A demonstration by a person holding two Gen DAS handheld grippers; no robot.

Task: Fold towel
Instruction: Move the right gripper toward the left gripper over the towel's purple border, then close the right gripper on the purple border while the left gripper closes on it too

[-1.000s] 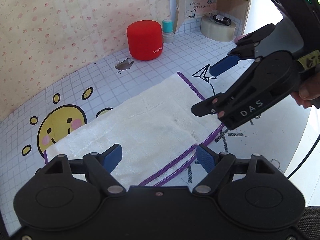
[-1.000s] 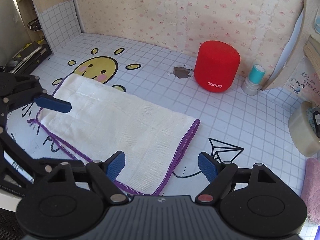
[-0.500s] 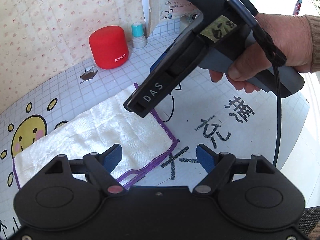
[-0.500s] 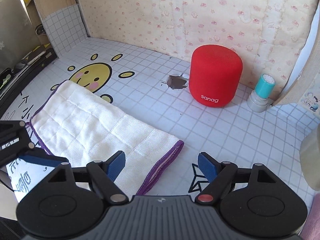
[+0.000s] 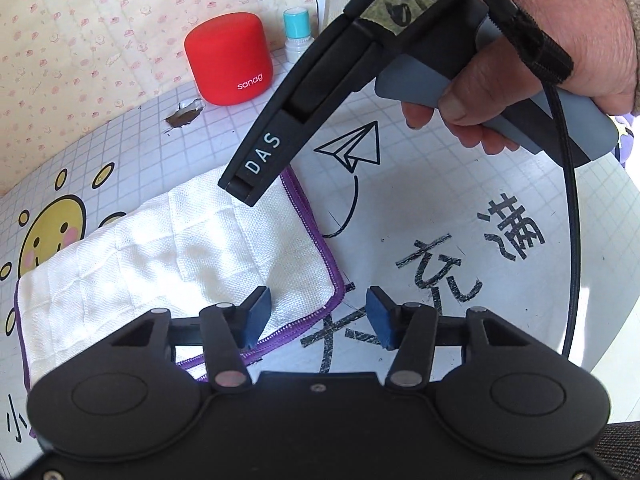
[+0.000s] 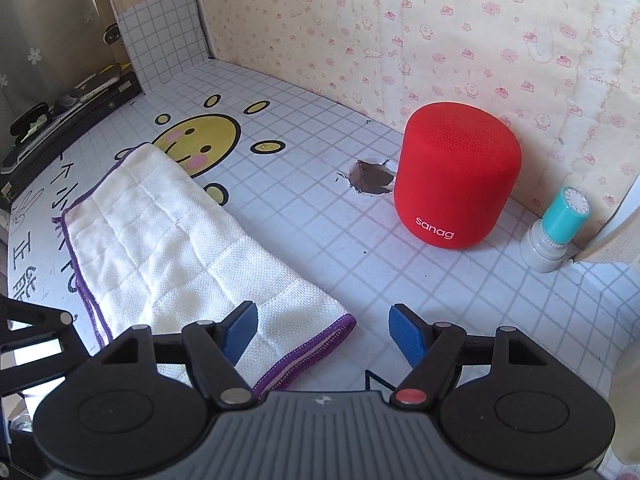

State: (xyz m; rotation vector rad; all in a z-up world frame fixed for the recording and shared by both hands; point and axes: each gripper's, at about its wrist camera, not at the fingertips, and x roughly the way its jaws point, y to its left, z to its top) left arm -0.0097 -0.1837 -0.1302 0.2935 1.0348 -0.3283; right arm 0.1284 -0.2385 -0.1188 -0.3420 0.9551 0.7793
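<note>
At the lower centre of the left wrist view, the left tongs (image 5: 318, 314) stand about half open and their jaws are closing; compared with a second ago the gap is clearly narrower. The left blue pad (image 5: 256, 312) lies over the near right corner of the towel (image 5: 168, 256), the right pad over bare table (image 5: 440, 200), so the purple-hemmed corner sits between them, not yet pinched. The towel lies flat across the left half of the frame, reaching toward the sun drawing (image 5: 52, 236). A second ago this view showed the towel's long near edge; the corner is now under the tongs. The right tongs body crosses the upper centre, carried by a hand (image 5: 560, 52), its tip over the towel's far right corner.

Across the lower centre of the right wrist view, the right tongs (image 6: 322, 330) are wide and closing slowly, holding nothing. The towel (image 6: 168, 248) runs from the lower centre up to the left, and its purple corner lies between the pads, untouched. The red speaker (image 6: 456, 176) and the teal stamp (image 6: 560, 228) stand well apart at right, larger than a second ago.

Judgement: both tongs have arrived at the two corners of one short end; the grasp that starts the fold is in hand.
</note>
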